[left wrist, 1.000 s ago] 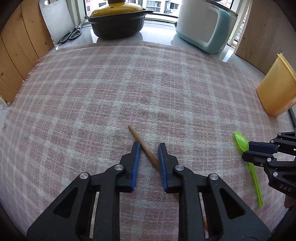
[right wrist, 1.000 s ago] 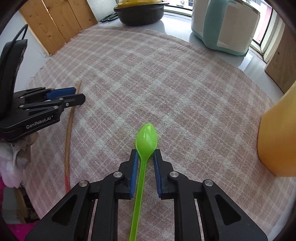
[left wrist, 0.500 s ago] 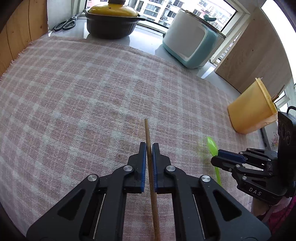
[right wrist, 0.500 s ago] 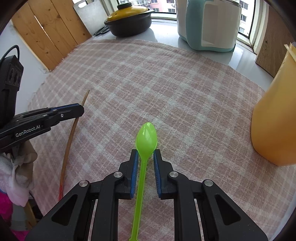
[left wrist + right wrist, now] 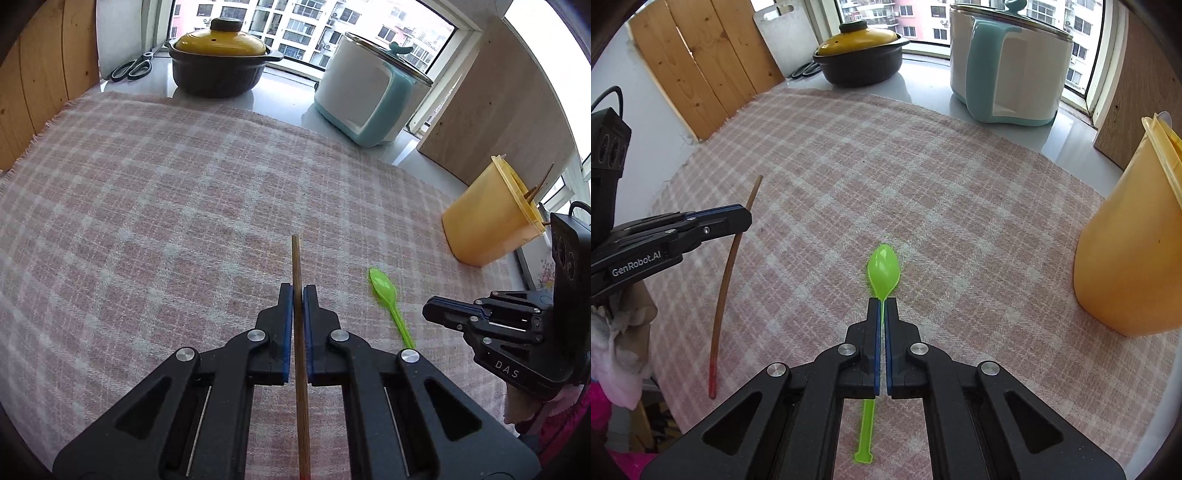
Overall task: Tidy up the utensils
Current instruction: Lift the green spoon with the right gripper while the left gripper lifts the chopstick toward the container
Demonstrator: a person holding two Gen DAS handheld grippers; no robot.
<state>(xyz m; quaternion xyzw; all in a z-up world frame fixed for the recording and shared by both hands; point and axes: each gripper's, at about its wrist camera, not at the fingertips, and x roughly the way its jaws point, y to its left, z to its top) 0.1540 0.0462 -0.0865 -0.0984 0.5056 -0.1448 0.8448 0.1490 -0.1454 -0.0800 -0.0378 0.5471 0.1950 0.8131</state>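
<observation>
My left gripper (image 5: 297,291) is shut on a brown wooden chopstick (image 5: 296,258) and holds it above the pink checked cloth (image 5: 166,206); the stick also shows in the right wrist view (image 5: 729,266) with its red end low. My right gripper (image 5: 882,304) is shut on the handle of a green plastic spoon (image 5: 883,267), bowl pointing forward; the spoon also shows in the left wrist view (image 5: 384,288). A yellow utensil holder (image 5: 487,218) with sticks in it stands at the right, and also shows in the right wrist view (image 5: 1134,251).
A dark pot with a yellow lid (image 5: 219,61), scissors (image 5: 133,68) and a white and teal cooker (image 5: 369,88) stand at the back by the window. Wooden panels (image 5: 701,62) line the left side. The cloth's edge lies near both grippers.
My left gripper closed on the chopstick, lifted it and turned it to point forward. My right gripper closed tight on the spoon handle and rose with it.
</observation>
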